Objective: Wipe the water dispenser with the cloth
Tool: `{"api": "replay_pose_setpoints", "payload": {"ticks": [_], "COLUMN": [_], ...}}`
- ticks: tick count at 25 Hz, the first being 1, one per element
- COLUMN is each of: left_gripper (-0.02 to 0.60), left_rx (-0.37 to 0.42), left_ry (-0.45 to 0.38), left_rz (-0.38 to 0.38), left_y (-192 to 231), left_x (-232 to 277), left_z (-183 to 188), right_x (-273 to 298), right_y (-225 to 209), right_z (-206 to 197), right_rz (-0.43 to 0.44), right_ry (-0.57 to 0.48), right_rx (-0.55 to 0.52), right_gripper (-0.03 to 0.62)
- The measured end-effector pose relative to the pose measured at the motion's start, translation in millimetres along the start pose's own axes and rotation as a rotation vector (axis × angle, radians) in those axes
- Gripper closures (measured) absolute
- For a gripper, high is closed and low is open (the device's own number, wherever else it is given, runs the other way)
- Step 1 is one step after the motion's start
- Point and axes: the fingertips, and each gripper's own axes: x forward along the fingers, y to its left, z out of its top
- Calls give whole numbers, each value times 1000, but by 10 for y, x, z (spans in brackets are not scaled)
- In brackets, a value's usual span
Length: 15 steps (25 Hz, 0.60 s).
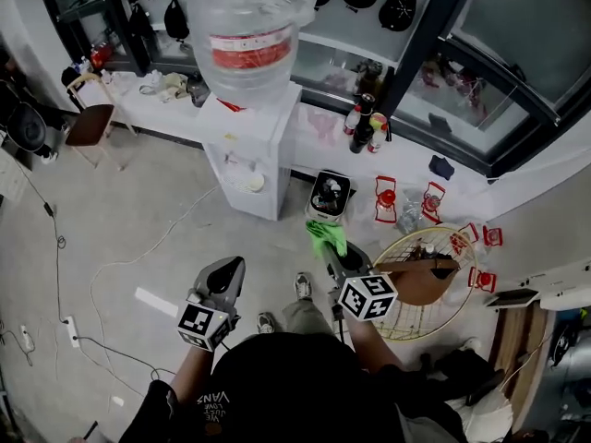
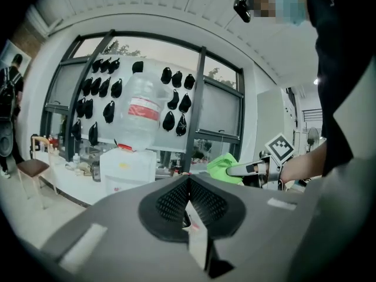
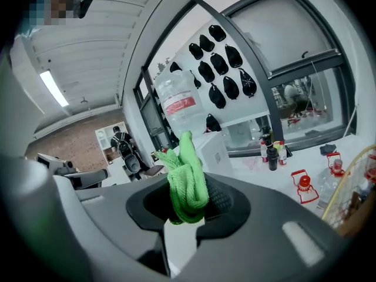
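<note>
A white water dispenser [image 1: 247,155] stands ahead of me on the floor, with a large clear bottle [image 1: 249,30] bearing a red label on top. It also shows in the left gripper view, the water dispenser [image 2: 126,169], and behind the cloth in the right gripper view, the water dispenser [image 3: 217,148]. My right gripper [image 1: 334,247] is shut on a bright green cloth [image 1: 326,235], bunched between the jaws, the cloth [image 3: 187,181]. It is held in the air short of the dispenser's right side. My left gripper [image 1: 228,270] is shut, holding nothing, lower left of the dispenser.
A small black appliance [image 1: 329,195] sits right of the dispenser. Red lanterns [image 1: 386,198] and a round wire fan guard [image 1: 427,280] lie on the floor to the right. Bottles [image 1: 365,127] stand on a low white ledge. A chair [image 1: 90,123] is at left; cables [image 1: 111,275] cross the floor.
</note>
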Motion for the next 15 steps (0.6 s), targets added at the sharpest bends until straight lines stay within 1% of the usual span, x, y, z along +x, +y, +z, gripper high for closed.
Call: {"api": "replay_pose_setpoints", "payload": {"ticks": [6, 11, 15], "left_gripper": [580, 580, 580], "left_rx": [-7, -1, 1], "left_ry": [-2, 3, 9], "left_rz": [52, 74, 100], "left_y": [185, 206, 233], "left_x": [532, 1089, 1405], "left_z": [118, 210, 254], "right_x": [493, 796, 1027], "right_y": [-295, -597, -788], "right_z": [255, 467, 571], "right_rz": [56, 109, 145], "right_ry": [42, 80, 110], "right_rx": [-29, -44, -76], "right_gripper": [494, 494, 494]}}
